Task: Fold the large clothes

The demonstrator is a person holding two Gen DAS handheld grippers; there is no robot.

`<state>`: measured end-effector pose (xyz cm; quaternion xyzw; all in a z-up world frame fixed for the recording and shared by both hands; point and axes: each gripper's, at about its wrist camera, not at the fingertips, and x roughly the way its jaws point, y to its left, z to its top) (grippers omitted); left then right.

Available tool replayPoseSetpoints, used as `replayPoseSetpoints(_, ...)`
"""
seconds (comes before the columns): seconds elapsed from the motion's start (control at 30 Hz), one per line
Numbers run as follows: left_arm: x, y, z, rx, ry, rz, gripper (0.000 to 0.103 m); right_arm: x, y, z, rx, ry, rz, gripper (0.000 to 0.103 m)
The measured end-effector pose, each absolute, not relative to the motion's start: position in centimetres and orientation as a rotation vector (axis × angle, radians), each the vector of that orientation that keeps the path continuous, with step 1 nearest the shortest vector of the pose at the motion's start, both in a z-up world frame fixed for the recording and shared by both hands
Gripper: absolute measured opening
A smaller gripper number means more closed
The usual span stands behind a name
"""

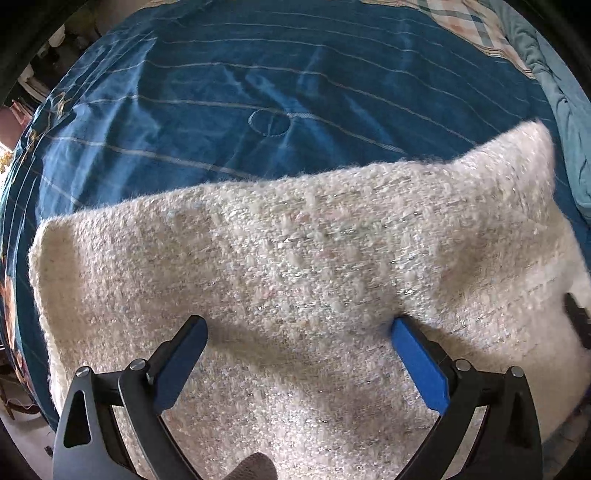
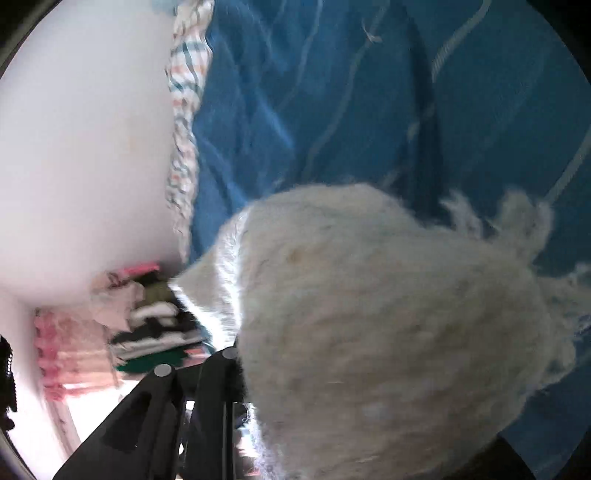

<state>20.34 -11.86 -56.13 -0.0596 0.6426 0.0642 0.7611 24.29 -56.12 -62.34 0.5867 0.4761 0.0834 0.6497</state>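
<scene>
A cream fuzzy knitted garment (image 1: 295, 266) lies spread across a blue striped bedspread (image 1: 240, 81). My left gripper (image 1: 299, 332) is open just above the garment, its blue pads (image 1: 417, 362) wide apart and empty. In the right wrist view the same garment (image 2: 388, 325) is bunched up with a fringe (image 2: 517, 218) and covers my right gripper (image 2: 266, 373). Only its left black linkage (image 2: 207, 398) shows. The jaws are hidden under the fabric. A dark part of the right gripper shows at the right edge of the left wrist view (image 1: 578, 317).
A plaid cloth (image 1: 465, 22) and a light blue blanket (image 1: 561, 96) lie at the far right of the bed. In the right wrist view a white wall (image 2: 81, 147) and a stack of folded clothes (image 2: 155, 325) stand beyond the bed edge.
</scene>
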Motion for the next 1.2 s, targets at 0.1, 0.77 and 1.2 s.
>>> replayPoseSetpoints(0.1,21.3,-12.9,-55.7,-0.136,1.385,0.108,0.103,24.7,-56.8,-59.5,1.308,1.03,0.197,0.02)
replayPoseSetpoints(0.77,17.8,-6.2,-50.1,-0.432,1.258,0.119,0.102,28.8,-47.2,-43.3,0.758,1.074,0.455,0.019)
replayPoseSetpoints(1.2,-3.8,12.7,-49.1,-0.617,1.283,0.676,0.102,20.2,-22.0,-52.9,0.263,1.39,0.762,0.019)
